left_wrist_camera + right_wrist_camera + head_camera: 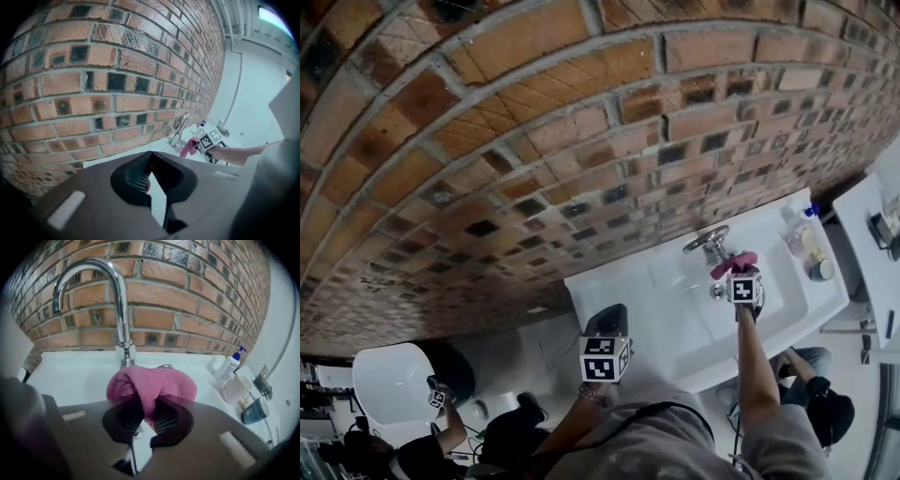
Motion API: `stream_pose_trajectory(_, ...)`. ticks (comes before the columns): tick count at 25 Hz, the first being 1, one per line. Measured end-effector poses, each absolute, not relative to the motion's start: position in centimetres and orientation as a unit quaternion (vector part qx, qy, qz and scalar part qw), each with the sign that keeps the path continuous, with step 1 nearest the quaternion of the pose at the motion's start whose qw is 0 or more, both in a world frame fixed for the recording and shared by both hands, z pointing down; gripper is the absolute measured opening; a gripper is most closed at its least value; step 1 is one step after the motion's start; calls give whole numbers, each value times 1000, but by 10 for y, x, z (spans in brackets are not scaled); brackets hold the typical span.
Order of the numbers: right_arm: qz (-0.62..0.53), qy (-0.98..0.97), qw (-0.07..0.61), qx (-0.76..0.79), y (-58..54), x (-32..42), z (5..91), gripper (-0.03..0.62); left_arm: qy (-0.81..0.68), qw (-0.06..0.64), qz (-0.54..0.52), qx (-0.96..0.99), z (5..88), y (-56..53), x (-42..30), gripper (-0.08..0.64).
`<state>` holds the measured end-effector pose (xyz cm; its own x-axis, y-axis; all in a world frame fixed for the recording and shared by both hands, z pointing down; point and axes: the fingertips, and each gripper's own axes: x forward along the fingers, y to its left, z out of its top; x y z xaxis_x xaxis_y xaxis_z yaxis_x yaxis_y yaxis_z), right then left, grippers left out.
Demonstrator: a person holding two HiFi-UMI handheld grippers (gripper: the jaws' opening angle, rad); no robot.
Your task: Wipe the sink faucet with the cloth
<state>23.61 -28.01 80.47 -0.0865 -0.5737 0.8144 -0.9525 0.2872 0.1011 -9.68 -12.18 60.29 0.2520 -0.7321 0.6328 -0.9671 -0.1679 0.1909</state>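
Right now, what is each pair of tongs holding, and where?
Right tongs pinch the pink cloth by a bunched fold at its near edge. Left tongs shut, empty.

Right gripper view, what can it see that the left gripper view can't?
Only the right gripper view shows the right gripper closed on the pink cloth, plus a blue mug at the right. Only the left gripper view shows the left gripper, shut on nothing, and the person's arm reaching toward the faucet. Both show the faucet, the cloth and the brick wall.
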Motion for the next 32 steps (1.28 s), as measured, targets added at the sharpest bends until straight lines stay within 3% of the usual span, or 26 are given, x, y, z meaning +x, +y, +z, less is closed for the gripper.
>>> stream_pose_trajectory(5,193,-784,387,446,-253,159,799,29,-571,289,204,741,603,-124,-88,14)
stream_pose_trajectory(10,186,-749,308,556,-315,199,736,28,-573,288,206,739,603,-123,-94,14)
stream_pose_trajectory(13,193,-743,354,534,-345,209,749,29,-578,292,203,735,604,-119,-98,14)
stream_pose_trajectory(17,122,-772,395,483,-363,190,734,28,-578,288,200,737,600,-119,-101,14)
stream_pose_trajectory(21,118,-824,269,484,-353,186,676,28,-574,283,197,743,597,-117,-97,14)
stream_pose_trajectory(25,38,-869,206,449,-335,152,592,28,-564,278,194,753,592,-118,-86,14)
stream_pose_trajectory(32,-82,-845,305,432,-306,61,580,28,-549,257,179,775,571,-109,-66,14)
